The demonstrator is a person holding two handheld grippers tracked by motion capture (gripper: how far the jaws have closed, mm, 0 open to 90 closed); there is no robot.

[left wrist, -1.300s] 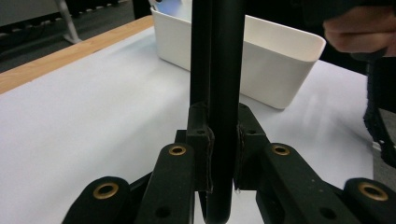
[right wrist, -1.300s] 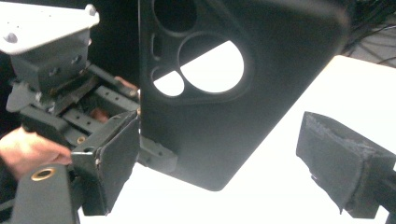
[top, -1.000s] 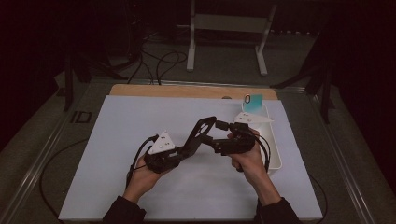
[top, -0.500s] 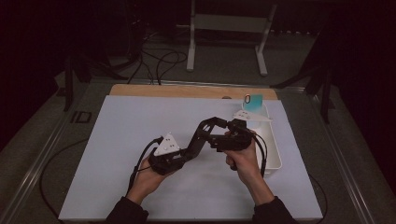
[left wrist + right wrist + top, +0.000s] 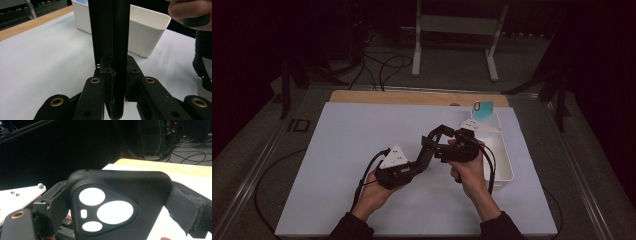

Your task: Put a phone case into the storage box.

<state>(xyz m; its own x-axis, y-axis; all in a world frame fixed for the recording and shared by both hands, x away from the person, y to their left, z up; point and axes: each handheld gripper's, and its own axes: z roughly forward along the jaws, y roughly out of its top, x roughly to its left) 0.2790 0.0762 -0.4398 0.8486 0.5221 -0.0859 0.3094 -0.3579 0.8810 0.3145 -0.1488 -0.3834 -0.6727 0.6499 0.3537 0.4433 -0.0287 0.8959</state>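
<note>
Over the last second little had shifted on the white table cover (image 5: 337, 150). The left hand (image 5: 374, 192) had stayed almost where it was, and the left gripper (image 5: 422, 156) had kept its jaws drawn together on the thin edge of the black phone case (image 5: 432, 142); its own view showed the case edge-on, pinched between the two pads. The case hung above the middle of the table, bridging the two tools, a little lower and flatter than a second before. To its right, the right gripper (image 5: 443, 145) had its jaws set wide across the case, a pad against each long side by the camera cut-outs, so it looked clamped there too. The white bin (image 5: 507, 167) sat just beyond the right hand (image 5: 469, 172), with a turquoise item (image 5: 484, 109) at its far end. With both tools gripping, the case seemed mid-handover, neither side having yet let go
</note>
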